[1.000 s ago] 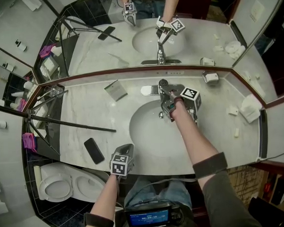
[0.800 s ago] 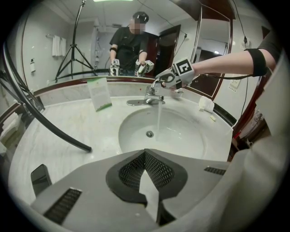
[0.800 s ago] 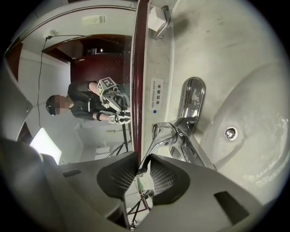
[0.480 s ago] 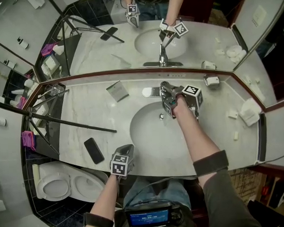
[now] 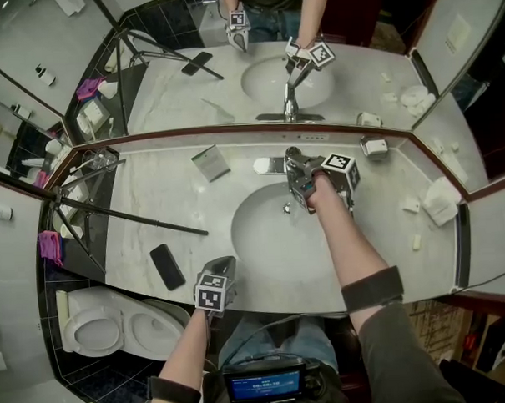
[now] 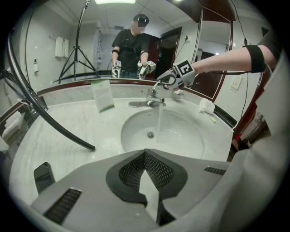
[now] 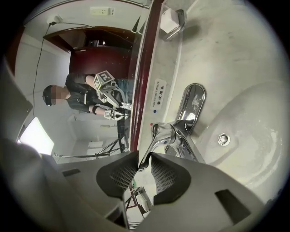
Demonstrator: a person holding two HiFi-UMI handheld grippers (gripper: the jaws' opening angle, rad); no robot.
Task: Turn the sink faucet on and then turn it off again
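Marble vanity [image 5: 153, 213], one faucet [image 7: 190, 104], left gripper [image 6: 145, 156] closed, right gripper [image 7: 138, 166] just opening, lever [image 7: 156, 139] between jaws.

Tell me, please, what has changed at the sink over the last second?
The right gripper has just been opening its jaws; the tip of the faucet lever stands between them, not clamped. That hand stayed at the lever. The left gripper stayed shut near the front edge of the counter, and the phone and card did not move.
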